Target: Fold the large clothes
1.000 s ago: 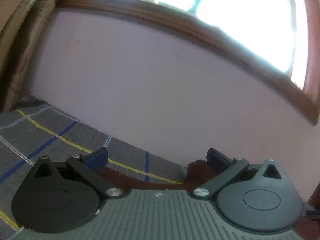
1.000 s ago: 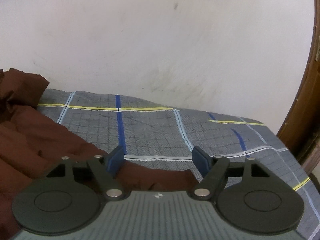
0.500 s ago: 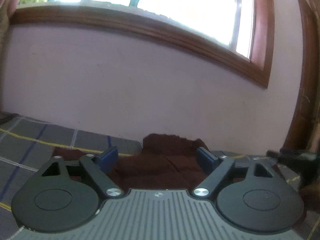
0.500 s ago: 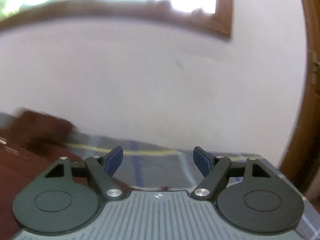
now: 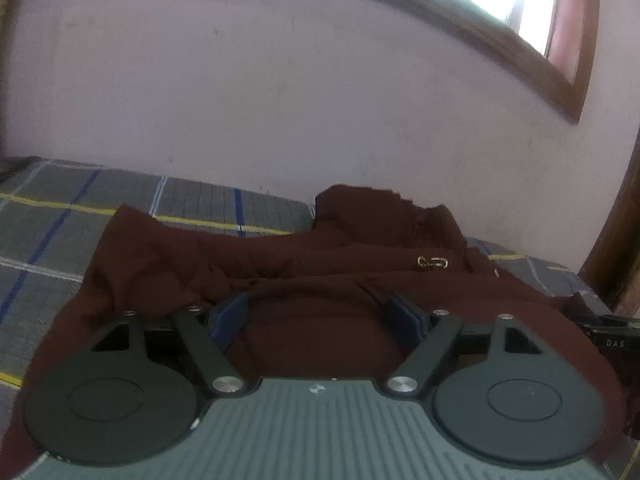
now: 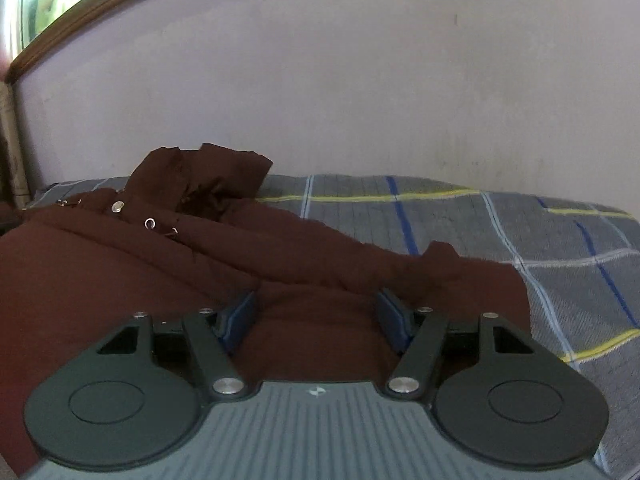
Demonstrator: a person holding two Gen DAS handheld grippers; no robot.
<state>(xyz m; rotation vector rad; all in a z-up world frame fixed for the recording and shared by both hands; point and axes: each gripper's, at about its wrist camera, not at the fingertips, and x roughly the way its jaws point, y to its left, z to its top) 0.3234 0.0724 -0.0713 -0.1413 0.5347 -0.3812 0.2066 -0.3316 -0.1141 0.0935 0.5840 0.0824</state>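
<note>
garment: our big maroon garment [image 5: 320,264] lies rumpled on the checked bedsheet [image 6: 500,232] by the wall.
left gripper [image 5: 320,316]: jaws apart, just been closing around a fold, not pinching.
right gripper [image 6: 318,314]: same, over the right edge.
risk: we'd probably grab several layers, so it bunches.

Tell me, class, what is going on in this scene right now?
A person holding a gripper in each hand is working on a dark maroon garment spread over a grey checked bedsheet by a wall. The left gripper and right gripper both hang low over the cloth, each with a hump of fabric between its fingers. Their jaws have just been closing but do not yet pinch it. The garment is rumpled, its metal snaps showing, and not yet neatly folded.
</note>
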